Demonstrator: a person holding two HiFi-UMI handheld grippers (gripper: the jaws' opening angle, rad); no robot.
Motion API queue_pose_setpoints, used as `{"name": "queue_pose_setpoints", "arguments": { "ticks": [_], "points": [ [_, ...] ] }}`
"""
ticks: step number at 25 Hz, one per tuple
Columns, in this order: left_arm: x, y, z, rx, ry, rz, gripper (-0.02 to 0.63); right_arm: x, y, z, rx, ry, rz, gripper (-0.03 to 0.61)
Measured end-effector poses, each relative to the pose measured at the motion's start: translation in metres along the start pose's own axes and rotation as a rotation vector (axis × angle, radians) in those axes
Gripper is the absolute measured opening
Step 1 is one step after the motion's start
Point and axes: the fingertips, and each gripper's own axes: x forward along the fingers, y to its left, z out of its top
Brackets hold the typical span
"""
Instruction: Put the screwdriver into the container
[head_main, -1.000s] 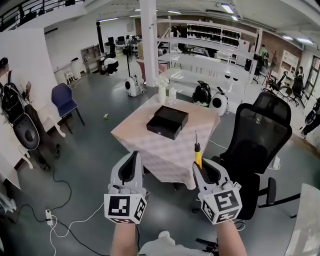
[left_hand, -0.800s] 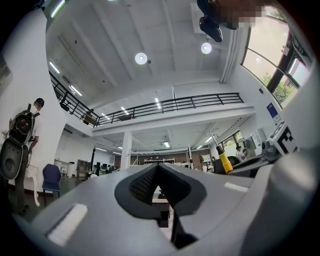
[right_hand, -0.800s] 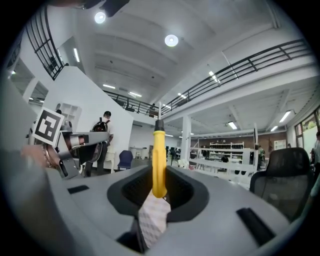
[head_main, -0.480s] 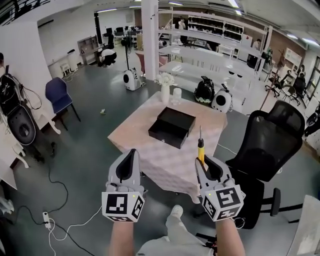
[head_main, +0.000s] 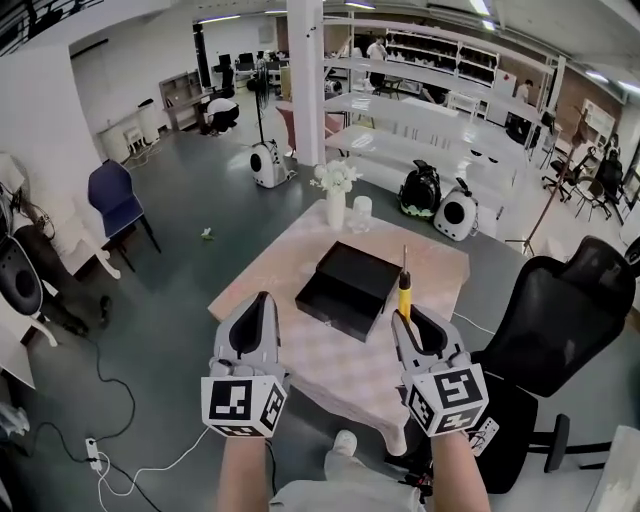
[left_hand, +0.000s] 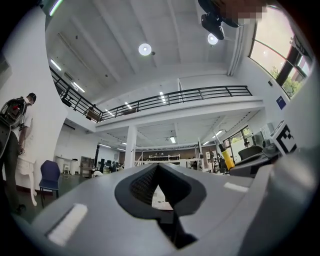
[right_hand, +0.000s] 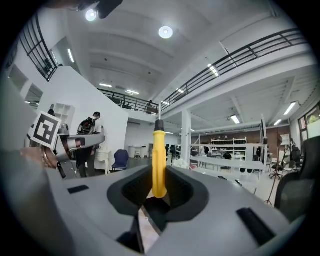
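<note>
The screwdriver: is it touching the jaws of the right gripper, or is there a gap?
Touching. The right gripper view shows the screwdriver standing upright by its yellow handle between the jaws of the right gripper, with both pads pressed against it.

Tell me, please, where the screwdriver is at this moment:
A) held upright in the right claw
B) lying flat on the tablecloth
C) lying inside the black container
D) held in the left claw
A: the screwdriver has its yellow handle clamped in the right claw with the shaft pointing up, and it is not yet in the black container.
</note>
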Motion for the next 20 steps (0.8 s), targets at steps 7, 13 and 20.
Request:
{"name": "queue_pose_setpoints", "arguments": {
  "ticks": [7,13,20],
  "points": [
    [0.078,0.017,-0.018,0.007,0.018,0.015,0.008,0.070,-0.047,-0.003,0.013,0.015,0.013,0.078],
    [0.116,0.029,-0.052,-0.007,0.083,0.009,0.008,0.114,-0.064,-0.025,0.039,0.074,0.031,0.078],
    [0.143,0.039,-0.080,-0.017,0.146,-0.017,0.008,0.144,-0.064,-0.050,0.066,0.165,0.058,0.078]
  ]
}}
